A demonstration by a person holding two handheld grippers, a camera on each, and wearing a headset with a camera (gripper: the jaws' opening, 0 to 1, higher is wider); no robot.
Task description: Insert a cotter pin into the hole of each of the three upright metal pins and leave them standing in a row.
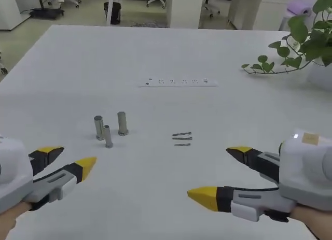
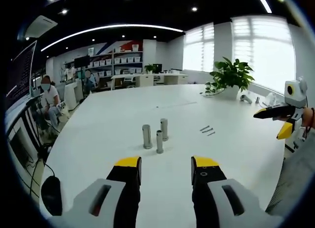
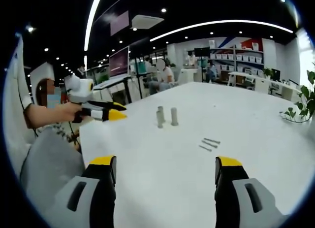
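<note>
We hold the left gripper with its fingers parted and nothing between them. The right gripper has its fingers spread wider, also bare. Both bodies are cut off by the bottom edge of the head view, and of the hands behind them we see only slivers.

The three metal pins stand upright on the white table, ahead of the left fingertips and a little toward the right gripper, well clear of both. They form a tight cluster, two behind and one shorter-looking pin in front, close to one another; we cannot tell whether any touch. In the right gripper view the front pin overlaps one behind it, so the three are hard to separate there. We cannot make out the holes in them in any view.

The three cotter pins lie flat, side by side, ahead of the right fingertips and to the inner side, between the two grippers' lines of reach and apart from the metal pins. They are too small for us to read their shape or which end is the loop.

Far beyond both sets of fingertips lies a white power strip, its sockets only faint marks. Off past the right fingers a leafy plant is cut off by the frame edge; its pot is hard to make out.
</note>
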